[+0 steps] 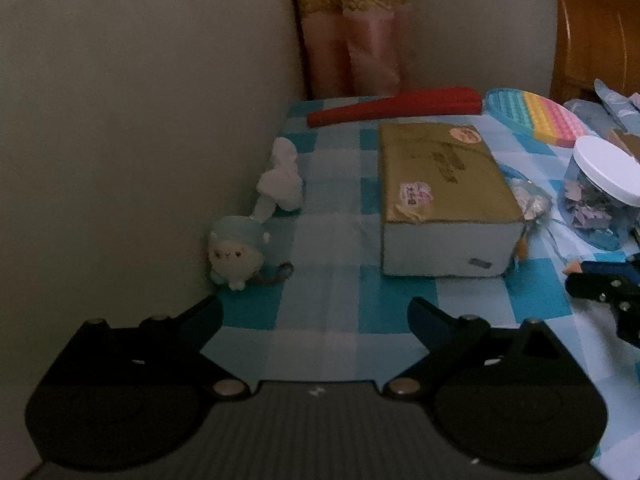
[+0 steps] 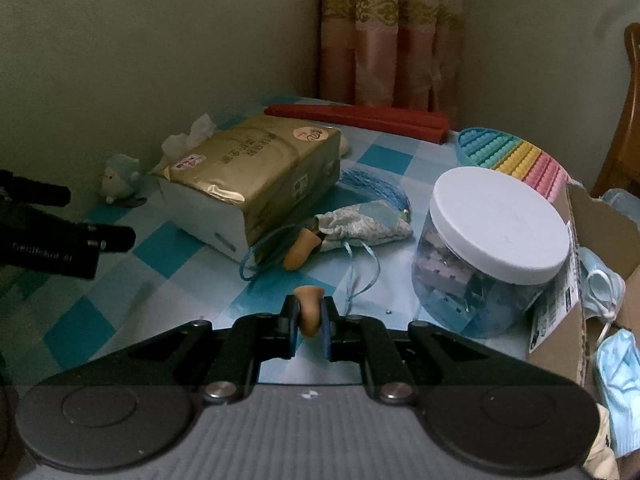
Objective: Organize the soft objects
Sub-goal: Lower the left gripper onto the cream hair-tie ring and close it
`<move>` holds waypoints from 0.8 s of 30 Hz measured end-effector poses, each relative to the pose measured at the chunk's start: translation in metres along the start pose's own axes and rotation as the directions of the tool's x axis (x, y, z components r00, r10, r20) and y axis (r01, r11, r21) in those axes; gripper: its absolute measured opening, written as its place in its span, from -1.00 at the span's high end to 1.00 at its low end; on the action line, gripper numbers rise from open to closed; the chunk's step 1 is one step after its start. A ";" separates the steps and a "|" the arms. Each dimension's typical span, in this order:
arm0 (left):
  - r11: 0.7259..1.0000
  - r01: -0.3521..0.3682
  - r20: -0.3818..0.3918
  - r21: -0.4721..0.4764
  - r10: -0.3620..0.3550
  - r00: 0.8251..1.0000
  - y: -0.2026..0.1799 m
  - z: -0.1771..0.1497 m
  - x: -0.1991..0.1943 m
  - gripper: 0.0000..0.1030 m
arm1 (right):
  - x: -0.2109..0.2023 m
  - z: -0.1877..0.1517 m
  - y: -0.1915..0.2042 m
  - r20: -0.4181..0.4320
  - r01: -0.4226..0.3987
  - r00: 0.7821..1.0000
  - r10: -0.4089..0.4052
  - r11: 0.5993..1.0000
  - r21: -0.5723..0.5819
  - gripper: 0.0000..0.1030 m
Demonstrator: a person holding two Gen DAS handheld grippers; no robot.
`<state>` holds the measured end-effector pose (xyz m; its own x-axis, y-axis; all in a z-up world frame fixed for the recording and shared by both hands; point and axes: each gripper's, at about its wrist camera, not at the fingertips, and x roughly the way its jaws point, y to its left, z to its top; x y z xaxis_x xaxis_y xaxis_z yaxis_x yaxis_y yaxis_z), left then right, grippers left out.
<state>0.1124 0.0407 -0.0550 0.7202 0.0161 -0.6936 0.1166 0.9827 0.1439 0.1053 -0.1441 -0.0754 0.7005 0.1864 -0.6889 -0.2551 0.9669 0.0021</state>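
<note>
A blue-and-white checked tablecloth (image 2: 168, 248) is seen under everything, lit dimly; its near edge is hidden by both gripper bodies. A gold tissue pack (image 2: 256, 176) is laid flat mid-table, print too blurred to read, with white tissue bunched behind its far end. A clear jar with a white lid (image 2: 496, 232) is placed to its right; contents are hard to make out. A cardboard box (image 2: 576, 280) is cut off at the right edge, blue face masks (image 2: 616, 380) draped beside it. A rainbow pop-it toy (image 2: 516, 160) and a red folded item (image 2: 360, 118) are set at the far edge. A patterned drawstring pouch (image 2: 368, 222) with a blue tassel is lying between pack and jar.

The left gripper (image 1: 316, 312) is spread wide over bare cloth, nothing between its fingers. A small plush sheep (image 1: 236, 252) is set against the wall, a white figure (image 1: 282, 176) just behind it, detail unclear.

The right gripper (image 2: 310, 316) is closed narrowly on 1 tan foam earplug (image 2: 309, 308), flared end pointing up, lower end hidden by the pads. A 2nd earplug (image 2: 302, 250) is lying on the cloth touching the pouch mouth.
</note>
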 end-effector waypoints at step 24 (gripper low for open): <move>0.948 0.310 -0.042 0.065 -0.308 0.950 -0.053 0.148 0.025 -0.82 | -0.003 -0.006 -0.006 0.015 -0.052 0.999 0.052 0.999 0.015 0.72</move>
<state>0.2257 -0.0385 0.0240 0.6200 -0.2796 -0.7331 0.3783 0.9251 -0.0329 0.1007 -0.1518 -0.0779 0.6963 0.2391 -0.6767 -0.2816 0.9583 0.0487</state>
